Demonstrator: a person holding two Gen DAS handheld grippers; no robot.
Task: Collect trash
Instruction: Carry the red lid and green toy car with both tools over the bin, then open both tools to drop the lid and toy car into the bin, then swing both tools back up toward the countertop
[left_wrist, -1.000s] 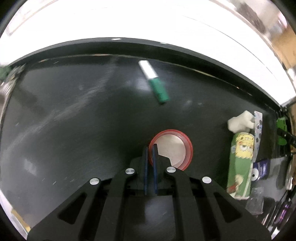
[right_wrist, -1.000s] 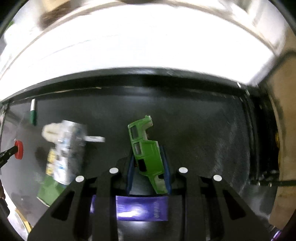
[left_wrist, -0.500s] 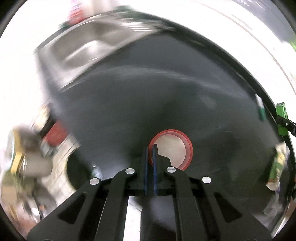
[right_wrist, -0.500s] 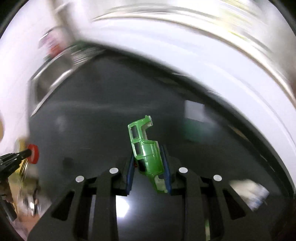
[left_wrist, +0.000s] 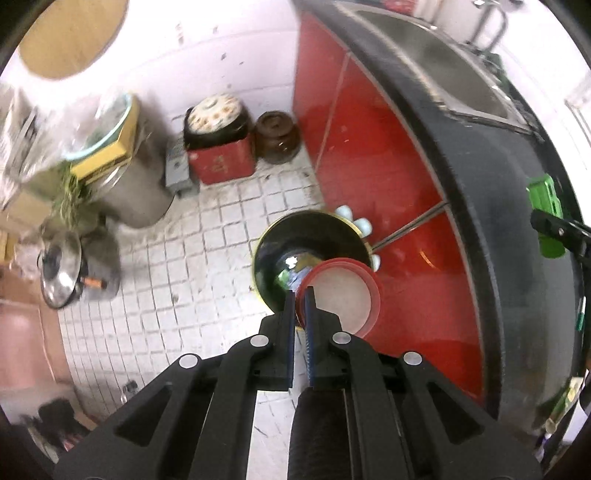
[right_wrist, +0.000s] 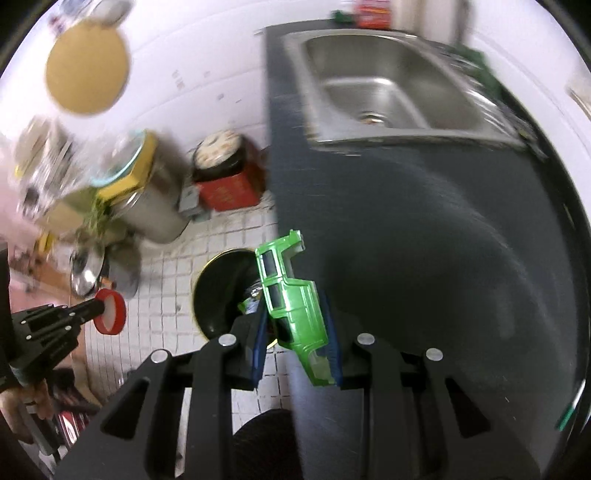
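My left gripper (left_wrist: 300, 295) is shut on the rim of a round red lid (left_wrist: 341, 296) and holds it in the air over the right edge of a black trash bin (left_wrist: 284, 243) on the tiled floor. The lid also shows in the right wrist view (right_wrist: 110, 311). My right gripper (right_wrist: 295, 317) is shut on a green plastic toy car shell (right_wrist: 290, 295), held above the edge of the dark counter (right_wrist: 424, 240), beside the bin (right_wrist: 218, 291). The green shell also shows at the right of the left wrist view (left_wrist: 546, 218).
A steel sink (right_wrist: 380, 96) is set in the counter's far end. Red cabinet fronts (left_wrist: 369, 166) stand below the counter. On the floor are a red box (left_wrist: 221, 162), a brown jar (left_wrist: 277, 136), a metal drum (left_wrist: 133, 199) and a steel pot (left_wrist: 61, 273).
Both grippers have swung left from over the counter, away from the remaining trash, to over the floor bin, each holding its item still. The sink and floor came into view.
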